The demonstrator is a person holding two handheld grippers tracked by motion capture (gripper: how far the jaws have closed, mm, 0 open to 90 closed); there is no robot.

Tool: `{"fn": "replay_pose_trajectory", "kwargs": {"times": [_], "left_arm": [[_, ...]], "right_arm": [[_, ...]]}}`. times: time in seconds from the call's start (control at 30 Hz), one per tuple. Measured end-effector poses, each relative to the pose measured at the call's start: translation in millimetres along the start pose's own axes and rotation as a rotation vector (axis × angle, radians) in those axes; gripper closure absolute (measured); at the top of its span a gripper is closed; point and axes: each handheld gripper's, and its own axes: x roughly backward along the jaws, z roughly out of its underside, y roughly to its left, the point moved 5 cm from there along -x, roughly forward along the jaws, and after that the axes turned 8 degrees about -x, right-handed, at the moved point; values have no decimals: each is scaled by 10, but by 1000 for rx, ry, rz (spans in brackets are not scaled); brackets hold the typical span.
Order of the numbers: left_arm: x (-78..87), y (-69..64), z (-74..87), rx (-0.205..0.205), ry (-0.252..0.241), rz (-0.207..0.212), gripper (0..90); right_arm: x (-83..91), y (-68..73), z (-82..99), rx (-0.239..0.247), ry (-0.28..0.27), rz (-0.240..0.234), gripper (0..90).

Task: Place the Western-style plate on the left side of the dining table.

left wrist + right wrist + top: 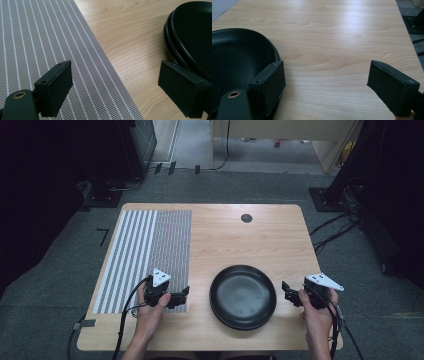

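Stacked black plates (pixel 243 296) sit between both open tongs.

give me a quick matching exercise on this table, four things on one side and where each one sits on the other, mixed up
Things:
1. plates
2. striped mat
3. left gripper
4. right gripper

Places:
A. on the table's left part
B. stacked near the front edge, in the middle
C. right of the stack, jaws open
D. over the mat's near corner, jaws open

Pairs: 1-B, 2-A, 3-D, 4-C
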Motion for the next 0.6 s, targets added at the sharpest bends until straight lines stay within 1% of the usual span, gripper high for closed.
{"fn": "replay_pose_trajectory", "kwargs": {"times": [0.13,0.27,0.37,0.43,0.6], "left_arm": [[-16,-71,-12,-4,-4,12,122],[-52,-167,-11,-12,2,26,122],[-79,-228,-9,-22,4,16,127],[-89,-263,-11,-30,6,19,128],[-108,-322,-6,-32,9,31,128]], "right_arm": [[-28,64,12,9,10,-15,140],[-44,128,20,17,14,-32,140],[-52,173,26,22,19,-46,140],[-56,197,28,25,20,-52,140],[-60,241,34,29,22,-65,140]]}}
